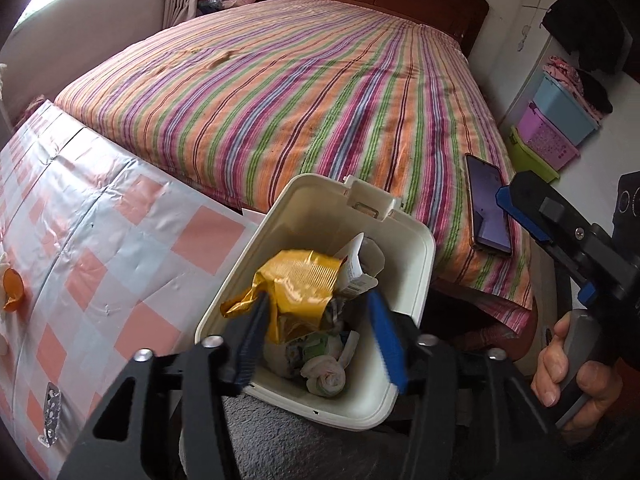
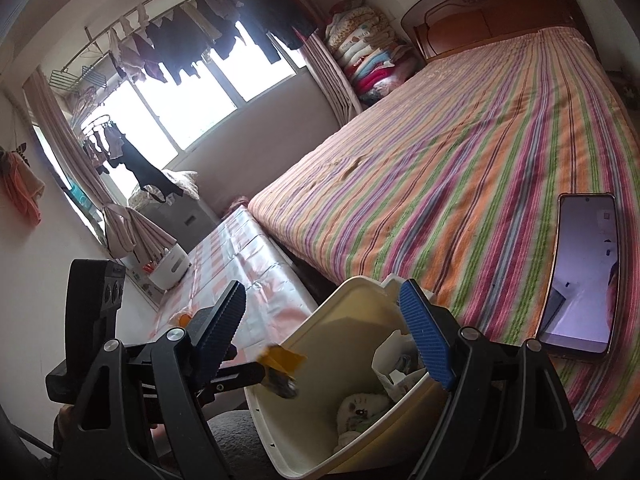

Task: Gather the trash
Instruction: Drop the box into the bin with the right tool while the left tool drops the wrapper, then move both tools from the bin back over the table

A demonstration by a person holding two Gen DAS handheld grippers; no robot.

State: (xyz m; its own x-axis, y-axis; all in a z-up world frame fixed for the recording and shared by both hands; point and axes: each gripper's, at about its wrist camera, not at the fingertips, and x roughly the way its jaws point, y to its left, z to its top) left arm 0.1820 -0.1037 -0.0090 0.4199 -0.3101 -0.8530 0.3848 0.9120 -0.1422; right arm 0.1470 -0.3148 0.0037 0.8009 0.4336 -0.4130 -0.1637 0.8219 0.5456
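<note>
A white bin stands tilted between the table and the bed, holding a crumpled yellow wrapper, a white carton and balled tissues. My left gripper hangs open right over the bin's mouth. The wrapper lies against its left finger, with no pad pressing on it. In the right wrist view the bin sits just past my right gripper, which is open with nothing between its fingers. The yellow wrapper shows blurred at the bin's near rim.
A table under a pink-and-grey checked cloth lies left of the bin, with orange scraps at its edge. The striped bed fills the back, a phone at its corner. Stacked baskets stand right. A hand grips the right tool.
</note>
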